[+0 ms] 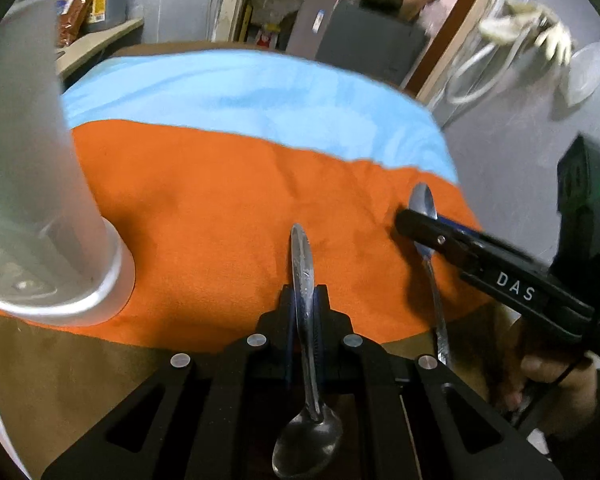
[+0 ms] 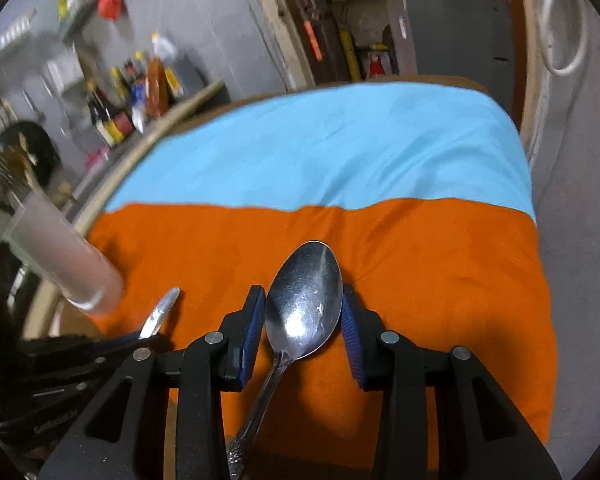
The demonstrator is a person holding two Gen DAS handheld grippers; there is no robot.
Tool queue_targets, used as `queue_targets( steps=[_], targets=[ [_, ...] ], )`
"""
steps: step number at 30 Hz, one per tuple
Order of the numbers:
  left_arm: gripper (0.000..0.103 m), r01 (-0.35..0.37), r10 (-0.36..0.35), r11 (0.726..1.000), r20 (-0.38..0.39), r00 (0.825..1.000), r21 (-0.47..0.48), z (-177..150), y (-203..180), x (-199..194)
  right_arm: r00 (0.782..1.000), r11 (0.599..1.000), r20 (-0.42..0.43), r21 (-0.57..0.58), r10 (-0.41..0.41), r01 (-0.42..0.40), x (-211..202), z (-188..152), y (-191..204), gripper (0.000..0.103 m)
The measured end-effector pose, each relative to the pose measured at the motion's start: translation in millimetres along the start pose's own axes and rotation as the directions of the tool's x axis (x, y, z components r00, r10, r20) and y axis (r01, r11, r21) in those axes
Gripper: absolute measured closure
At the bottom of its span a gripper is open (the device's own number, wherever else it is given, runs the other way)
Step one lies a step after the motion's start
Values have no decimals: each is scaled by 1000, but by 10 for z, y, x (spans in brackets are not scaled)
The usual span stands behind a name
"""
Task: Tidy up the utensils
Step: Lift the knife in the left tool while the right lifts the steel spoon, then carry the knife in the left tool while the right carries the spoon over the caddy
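My left hand-held gripper (image 1: pixel 306 300) clamps one steel spoon (image 1: pixel 305 264); my right hand-held gripper (image 2: pixel 303 322) brackets another steel spoon's (image 2: pixel 304 300) bowl, contact unclear. The frosted tumbler (image 1: pixel 48 216) at nine o'clock looks empty, so nothing stowed.

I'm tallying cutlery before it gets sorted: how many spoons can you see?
2. One spoon is clamped by its handle in the left gripper. The other spoon lies on the orange cloth, its bowl between the right gripper's fingers. None seems hidden.

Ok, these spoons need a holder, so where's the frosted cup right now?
In the left wrist view the frosted cup stands far left, at the orange cloth's left edge, left of the left gripper holding a spoon.
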State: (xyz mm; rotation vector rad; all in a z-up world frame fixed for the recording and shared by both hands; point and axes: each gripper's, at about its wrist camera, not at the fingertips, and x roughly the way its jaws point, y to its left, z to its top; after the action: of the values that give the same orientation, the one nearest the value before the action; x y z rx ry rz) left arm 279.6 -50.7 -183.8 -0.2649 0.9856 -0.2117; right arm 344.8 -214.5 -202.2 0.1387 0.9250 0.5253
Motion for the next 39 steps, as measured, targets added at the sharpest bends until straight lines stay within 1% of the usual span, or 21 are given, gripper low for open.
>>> queue_targets(
  steps=[2,4,6,7,10,12,14,15,19,21,23,26,29,33,34,35,36,37,39],
  targets=[
    [98,12,-12,1000,65,998,2,-55,-23,-121,998,1000,61,-3,10,-10,-154,-40,16,68],
    [98,28,-28,1000,131,991,1,-116,-25,-245,991,1000,128,-8,26,-25,-303,-89,56,68],
    [98,50,-49,999,202,978,-1,-162,-43,-386,983,1000,181,-19,28,-25,-426,-134,111,68],
    [103,49,-49,999,234,971,8,-178,-68,-452,976,999,217,-29,29,-23,-503,-160,146,68],
    [103,44,-51,999,311,949,29,-186,-160,-571,958,998,284,-37,52,-43,-646,-182,194,68],
    [103,36,-52,998,340,939,51,-190,-196,-643,945,998,322,-51,56,-41,-731,-183,260,68],
    [103,37,-56,997,353,934,61,-173,-204,-666,936,997,348,-66,50,-29,-777,-165,345,68],
    [103,49,-67,997,359,931,60,-174,-191,-692,933,997,357,-69,49,-26,-800,-168,370,68],
    [103,48,-67,997,388,919,58,-135,-193,-773,922,996,383,-83,52,-22,-892,-144,489,68],
    [103,55,-74,997,404,912,57,-142,-157,-900,916,996,397,-87,56,-23,-964,-139,511,68],
    [103,61,-80,996,429,900,58,-128,-139,-1020,906,996,419,-91,62,-26,-1038,-98,574,68],
    [103,66,-90,995,477,874,68,-57,-100,-1238,886,994,458,-101,75,-32,-1154,-36,683,68],
    [103,69,-97,995,512,853,72,20,-23,-1427,854,991,510,-124,103,-46,-1250,73,842,68],
    [103,70,-88,996,562,823,54,165,192,-1730,799,986,585,-155,143,-63,-1331,243,1087,68],
    [103,70,-84,996,576,813,47,203,273,-1817,781,984,605,-161,154,-69,-1338,284,1161,68],
    [103,70,-81,997,587,806,41,232,339,-1879,758,983,631,-166,166,-77,-1338,341,1260,68],
    [103,70,-74,997,600,796,31,275,439,-1962,742,982,648,-171,173,-80,-1336,378,1334,68],
    [103,70,-69,997,610,790,22,306,521,-2020,717,981,673,-178,182,-82,-1323,428,1446,68],
    [103,62,-48,998,634,771,1,383,713,-2145,679,979,709,-190,189,-75,-1281,483,1626,68]
  ],
)
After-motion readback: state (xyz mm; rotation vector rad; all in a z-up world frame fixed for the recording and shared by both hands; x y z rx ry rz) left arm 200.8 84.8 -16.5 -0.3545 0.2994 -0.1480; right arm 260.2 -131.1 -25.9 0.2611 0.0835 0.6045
